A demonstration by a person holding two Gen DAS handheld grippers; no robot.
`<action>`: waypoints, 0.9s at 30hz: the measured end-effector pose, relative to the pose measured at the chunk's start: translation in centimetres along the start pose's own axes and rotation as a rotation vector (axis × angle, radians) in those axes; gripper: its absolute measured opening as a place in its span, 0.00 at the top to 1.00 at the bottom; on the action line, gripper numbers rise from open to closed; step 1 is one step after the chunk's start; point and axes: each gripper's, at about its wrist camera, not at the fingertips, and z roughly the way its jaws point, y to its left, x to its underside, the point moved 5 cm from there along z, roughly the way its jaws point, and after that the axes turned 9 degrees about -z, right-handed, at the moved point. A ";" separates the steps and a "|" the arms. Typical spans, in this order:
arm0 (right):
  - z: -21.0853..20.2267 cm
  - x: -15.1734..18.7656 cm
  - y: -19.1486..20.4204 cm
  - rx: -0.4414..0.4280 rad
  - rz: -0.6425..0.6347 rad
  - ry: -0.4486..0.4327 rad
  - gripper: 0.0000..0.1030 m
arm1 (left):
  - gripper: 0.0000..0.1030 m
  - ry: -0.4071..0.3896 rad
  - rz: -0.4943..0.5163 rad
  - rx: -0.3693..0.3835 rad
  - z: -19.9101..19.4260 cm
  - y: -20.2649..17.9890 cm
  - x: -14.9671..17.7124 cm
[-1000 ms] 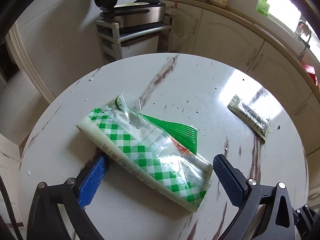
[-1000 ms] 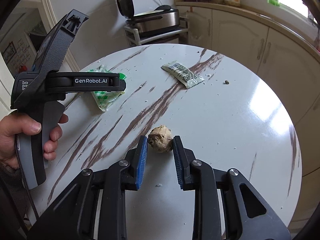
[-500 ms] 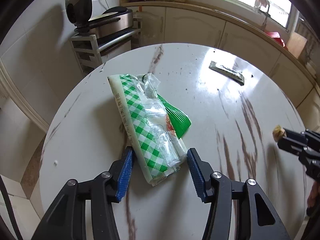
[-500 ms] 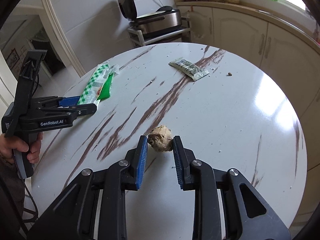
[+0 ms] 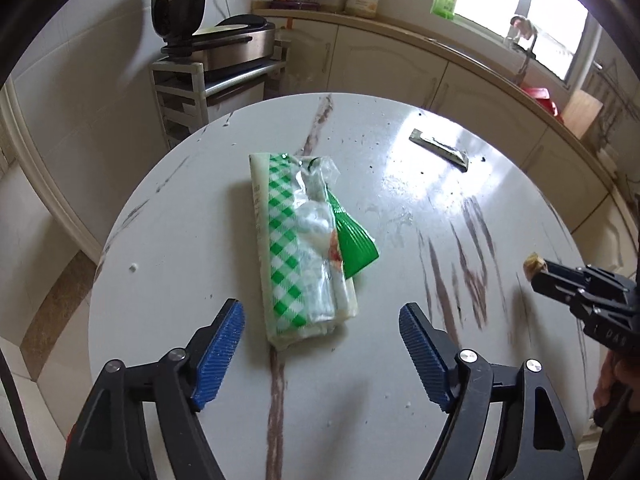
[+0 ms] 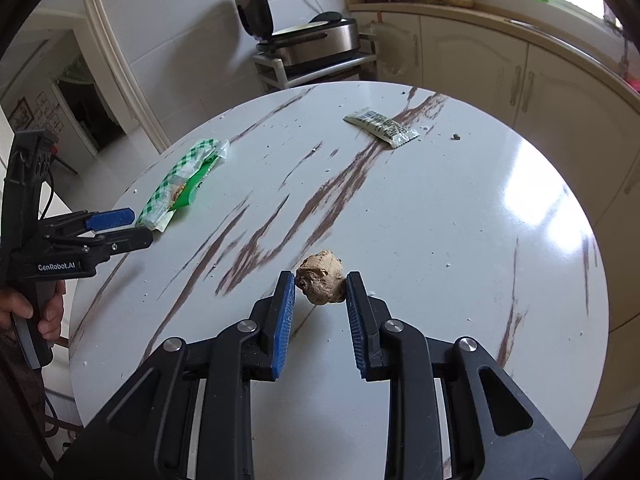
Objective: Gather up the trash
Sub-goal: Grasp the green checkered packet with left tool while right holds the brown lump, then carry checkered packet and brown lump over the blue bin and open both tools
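Note:
A green-checked plastic wrapper (image 5: 306, 248) lies on the round white table (image 5: 168, 280); it also shows in the right wrist view (image 6: 180, 184). My left gripper (image 5: 320, 340) is open just short of the wrapper's near end, not touching it. My right gripper (image 6: 320, 292) is shut on a brown crumpled lump (image 6: 322, 276), held above the table; the lump also shows in the left wrist view (image 5: 534, 266). A small white sachet (image 6: 380, 126) lies at the far side, also seen in the left wrist view (image 5: 440, 148).
A metal rack with an open-lidded cooker (image 5: 220, 52) stands beyond the table. Cream cabinets (image 6: 500, 68) and a counter run along the back and right. Crumbs and a dark speck (image 6: 455, 136) lie near the sachet.
My left gripper has drawn back from the wrapper and its jaws have spread wider. The wrapper stays on the table. My right gripper still holds the lump.

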 end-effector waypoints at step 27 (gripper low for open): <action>-6.2 1.5 -0.6 -0.023 0.032 -0.133 0.76 | 0.56 -0.025 0.155 0.041 -5.6 -8.7 3.7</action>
